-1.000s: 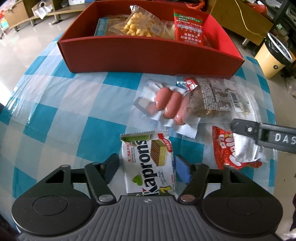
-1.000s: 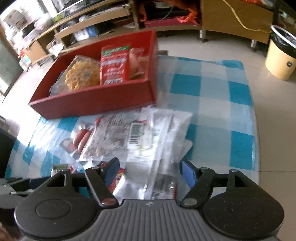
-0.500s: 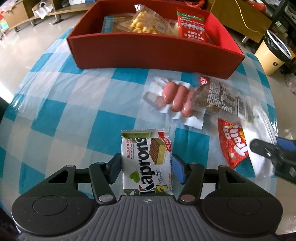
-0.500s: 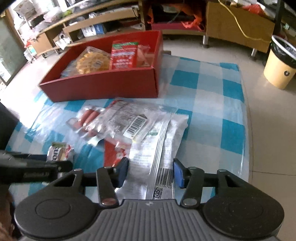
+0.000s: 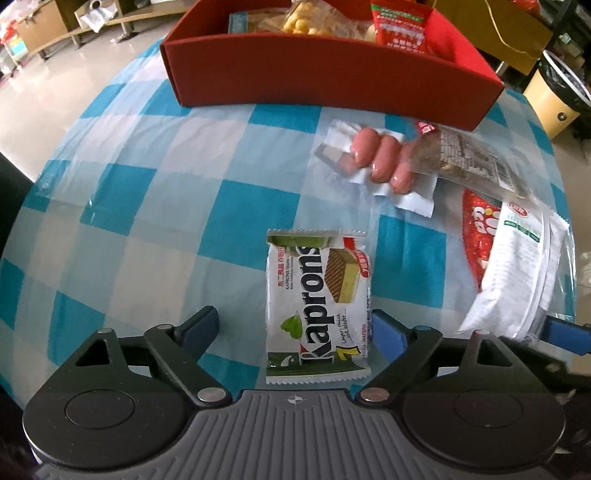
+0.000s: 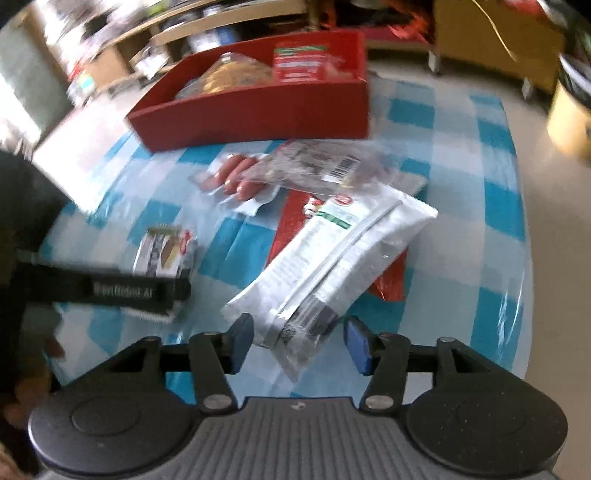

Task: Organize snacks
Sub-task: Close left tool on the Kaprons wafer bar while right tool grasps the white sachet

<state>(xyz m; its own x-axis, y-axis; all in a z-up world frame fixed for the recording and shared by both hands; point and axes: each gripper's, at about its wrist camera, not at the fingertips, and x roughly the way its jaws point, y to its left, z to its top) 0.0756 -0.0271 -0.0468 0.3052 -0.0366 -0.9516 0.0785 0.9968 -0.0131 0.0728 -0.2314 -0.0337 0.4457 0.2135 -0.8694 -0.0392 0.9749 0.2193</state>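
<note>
A white Kaprons wafer pack (image 5: 317,306) lies flat on the blue-checked tablecloth between the open jaws of my left gripper (image 5: 295,332); it also shows in the right wrist view (image 6: 166,254). My right gripper (image 6: 297,341) is open around the near end of a long white snack bag (image 6: 332,266), which lies over a red packet (image 6: 291,221). The white bag (image 5: 517,273) also shows in the left wrist view. A sausage pack (image 5: 380,162) and a clear nut bar pack (image 5: 469,162) lie before the red box (image 5: 332,77), which holds several snacks.
The table edge (image 6: 524,295) runs close on the right, with floor beyond. A yellow bin (image 5: 554,103) stands off the table at far right. Wooden furniture (image 6: 491,33) stands behind the box. The left gripper's body (image 6: 110,291) crosses the right wrist view.
Both grippers have pulled back and opened wider. The wafer pack now lies loose between the left jaws; the white bag lies between the right jaws.
</note>
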